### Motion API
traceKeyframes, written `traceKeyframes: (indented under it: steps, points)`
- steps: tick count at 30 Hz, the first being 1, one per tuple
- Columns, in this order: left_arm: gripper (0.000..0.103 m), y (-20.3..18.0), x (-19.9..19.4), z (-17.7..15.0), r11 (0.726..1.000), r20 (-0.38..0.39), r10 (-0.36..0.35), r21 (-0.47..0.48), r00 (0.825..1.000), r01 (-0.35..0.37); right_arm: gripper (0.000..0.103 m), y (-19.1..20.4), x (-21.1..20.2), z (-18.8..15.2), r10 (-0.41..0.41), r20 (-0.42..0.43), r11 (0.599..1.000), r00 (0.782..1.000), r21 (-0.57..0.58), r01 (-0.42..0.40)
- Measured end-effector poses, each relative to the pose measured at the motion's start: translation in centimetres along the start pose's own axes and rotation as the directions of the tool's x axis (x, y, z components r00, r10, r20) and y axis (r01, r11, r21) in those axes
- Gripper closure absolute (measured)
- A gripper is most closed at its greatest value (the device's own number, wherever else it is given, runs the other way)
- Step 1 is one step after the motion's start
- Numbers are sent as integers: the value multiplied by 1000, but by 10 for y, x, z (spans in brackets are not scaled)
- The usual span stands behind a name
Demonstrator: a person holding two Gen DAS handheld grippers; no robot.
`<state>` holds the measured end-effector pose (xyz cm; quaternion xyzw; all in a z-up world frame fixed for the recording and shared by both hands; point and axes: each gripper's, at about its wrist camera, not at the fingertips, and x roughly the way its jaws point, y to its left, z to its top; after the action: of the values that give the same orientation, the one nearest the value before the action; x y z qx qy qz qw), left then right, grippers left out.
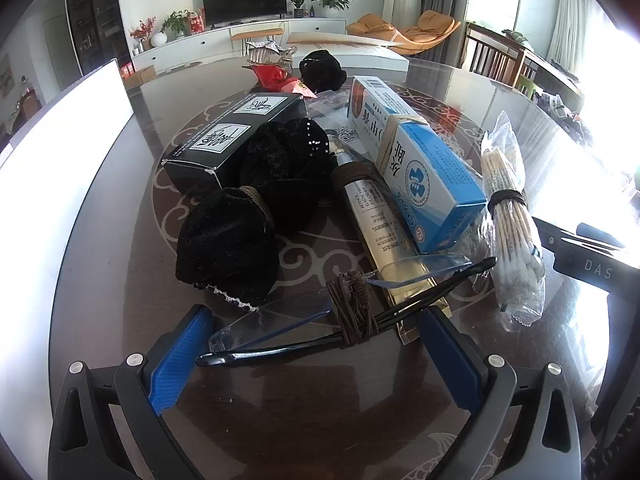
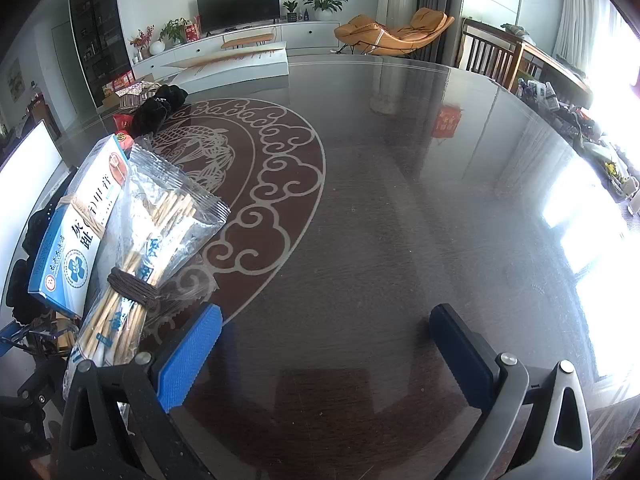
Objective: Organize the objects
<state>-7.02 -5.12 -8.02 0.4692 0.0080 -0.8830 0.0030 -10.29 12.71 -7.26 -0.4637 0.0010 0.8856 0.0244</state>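
My left gripper [image 1: 316, 314] stands open low over the dark glass table [image 1: 100, 280]. Between its blue pads [image 1: 180, 360] lie folded glasses [image 1: 280, 320] bound with brown cord; the pads do not press on them. Beyond are black velvet cloth pieces [image 1: 228, 240], a black box [image 1: 236, 136], a gold tube box [image 1: 376, 232], a blue-white medicine box [image 1: 416, 160] and a tied bag of cotton swabs [image 1: 512, 232]. My right gripper [image 2: 326, 314] is open over bare table [image 2: 400, 200]. The swab bag [image 2: 132, 280] and medicine box [image 2: 76, 240] lie to its left.
Red packets [image 1: 276, 74] and another black cloth [image 1: 322, 70] lie at the far side, with a white box [image 1: 360, 50] behind. A bright white panel [image 1: 60, 160] stands along the left table edge. Wooden chairs [image 2: 492, 56] stand at the far right.
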Motion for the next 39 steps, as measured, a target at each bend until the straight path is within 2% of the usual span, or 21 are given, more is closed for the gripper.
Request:
traceKeyframes:
  steps: [39]
  points:
    - [0, -1, 3, -2, 1000, 5, -8, 15, 1000, 8, 0, 0, 0, -1, 0, 3, 1000, 1000, -1, 0]
